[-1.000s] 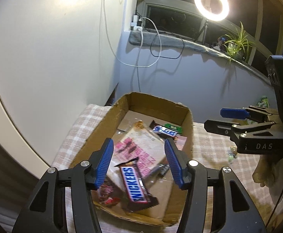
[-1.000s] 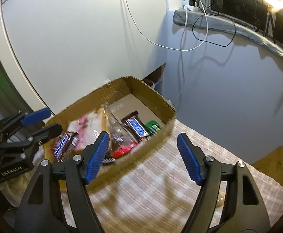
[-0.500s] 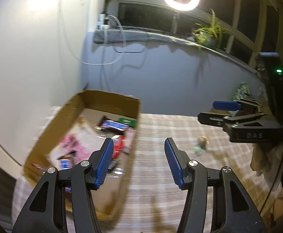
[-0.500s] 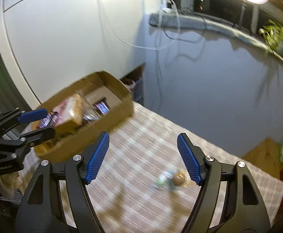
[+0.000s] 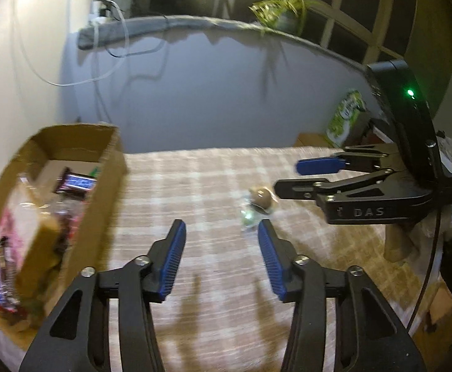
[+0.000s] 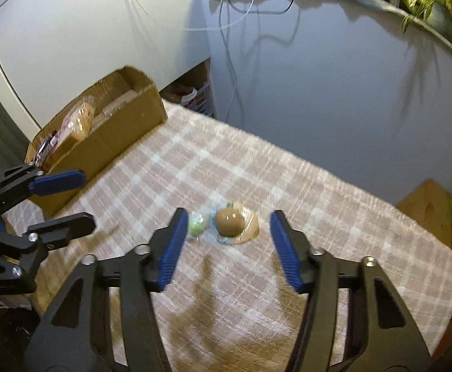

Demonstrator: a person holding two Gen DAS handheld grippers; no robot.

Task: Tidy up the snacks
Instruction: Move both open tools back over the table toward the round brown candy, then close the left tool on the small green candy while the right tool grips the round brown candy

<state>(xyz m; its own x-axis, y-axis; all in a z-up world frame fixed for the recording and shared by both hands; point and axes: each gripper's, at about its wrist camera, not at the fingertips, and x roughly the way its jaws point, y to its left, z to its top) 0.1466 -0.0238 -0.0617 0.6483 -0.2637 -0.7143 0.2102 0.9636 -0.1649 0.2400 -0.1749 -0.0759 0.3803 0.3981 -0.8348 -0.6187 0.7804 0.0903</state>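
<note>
A small wrapped snack [image 6: 230, 223], a brown round piece in clear wrap with a green bit beside it, lies on the checked tablecloth [image 6: 318, 217]. It sits just ahead of my right gripper [image 6: 226, 221], whose jaws are closing with nothing pressed between them. In the left wrist view the same snack [image 5: 258, 201] lies just beyond my left gripper [image 5: 221, 229], whose jaws are also closing on nothing. The cardboard box [image 5: 108, 167] of snacks, with a chocolate bar [image 5: 75, 183] and pink packets, stands at the left. The right gripper [image 5: 291, 176] reaches in from the right.
The box [image 6: 108, 142] stands at the table's far left corner against a white wall. A grey wall with hanging cables runs behind the table. A green packet [image 5: 346, 114] stands by a wooden surface at the far right. A plant [image 5: 278, 6] sits on the sill.
Both grippers swung right, away from the box and over the cloth towards the wrapped snack, and sank a little. Both pairs of jaws stand narrower than before.
</note>
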